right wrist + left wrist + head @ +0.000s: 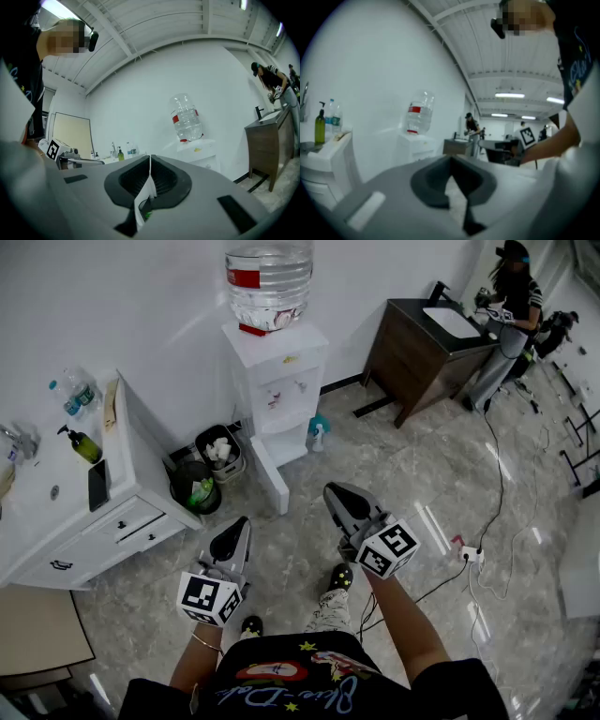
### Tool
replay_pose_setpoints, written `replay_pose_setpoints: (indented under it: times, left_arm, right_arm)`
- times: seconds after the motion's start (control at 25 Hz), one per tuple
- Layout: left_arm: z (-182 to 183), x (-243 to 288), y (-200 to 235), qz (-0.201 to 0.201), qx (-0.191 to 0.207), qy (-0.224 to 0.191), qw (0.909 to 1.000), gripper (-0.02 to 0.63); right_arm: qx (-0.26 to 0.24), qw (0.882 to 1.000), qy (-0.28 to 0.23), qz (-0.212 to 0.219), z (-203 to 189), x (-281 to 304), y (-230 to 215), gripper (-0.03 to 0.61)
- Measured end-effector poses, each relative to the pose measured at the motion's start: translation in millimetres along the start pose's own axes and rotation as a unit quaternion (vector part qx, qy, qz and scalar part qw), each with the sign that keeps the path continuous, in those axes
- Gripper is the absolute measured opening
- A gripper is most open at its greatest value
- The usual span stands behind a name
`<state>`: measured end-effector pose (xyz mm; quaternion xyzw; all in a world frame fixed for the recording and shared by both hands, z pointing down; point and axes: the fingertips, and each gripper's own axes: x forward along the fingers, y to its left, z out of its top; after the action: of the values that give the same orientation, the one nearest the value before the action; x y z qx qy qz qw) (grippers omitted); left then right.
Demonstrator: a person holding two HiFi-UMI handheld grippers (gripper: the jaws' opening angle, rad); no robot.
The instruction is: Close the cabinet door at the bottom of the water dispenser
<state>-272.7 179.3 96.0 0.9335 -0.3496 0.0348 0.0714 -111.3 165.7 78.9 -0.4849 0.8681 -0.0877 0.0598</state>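
Observation:
The white water dispenser (278, 381) stands against the far wall with a clear bottle (268, 282) on top. Its bottom cabinet door (271, 479) is open and juts out over the floor toward me. My left gripper (238, 526) is shut and empty, held low and well short of the door, to its left. To the door's right my right gripper (335, 493) is also shut and empty, a short way from its edge. The dispenser (415, 146) shows far off past the left gripper (450, 158), and the dispenser (199, 152) stands beyond the right gripper (150, 157).
Two black waste bins (195, 486) sit left of the dispenser, a spray bottle (317, 434) to its right. A white vanity (122, 517) fills the left. A brown sink cabinet (422, 343) and a person (511, 306) are at the back right. A power strip (469, 554) and cables lie on the floor.

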Motion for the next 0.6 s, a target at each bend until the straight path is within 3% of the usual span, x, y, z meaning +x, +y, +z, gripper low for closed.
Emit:
replay_pose_setpoints:
  times: [0.2, 0.4, 0.6]
  left_arm:
    - [-8.6, 80.3, -21.9, 0.06, -0.014, 0.015, 0.998, 0.0]
    - [-20.3, 125.3, -17.2, 0.146, -0.041, 0.015, 0.9883, 0.0]
    - [-48.5, 163.7, -12.3, 0.169, -0.029, 0.013, 0.985, 0.0]
  right_arm:
    - [0.008, 0.998, 0.04, 0.041, -2.2, -10.1, -88.4, 0.017]
    - [0.022, 0.993, 0.063, 0.097, -7.5, -9.3, -157.4, 0.017]
    - [-0.014, 0.988, 0.083, 0.126, -37.7, 26.5, -200.5, 0.017]
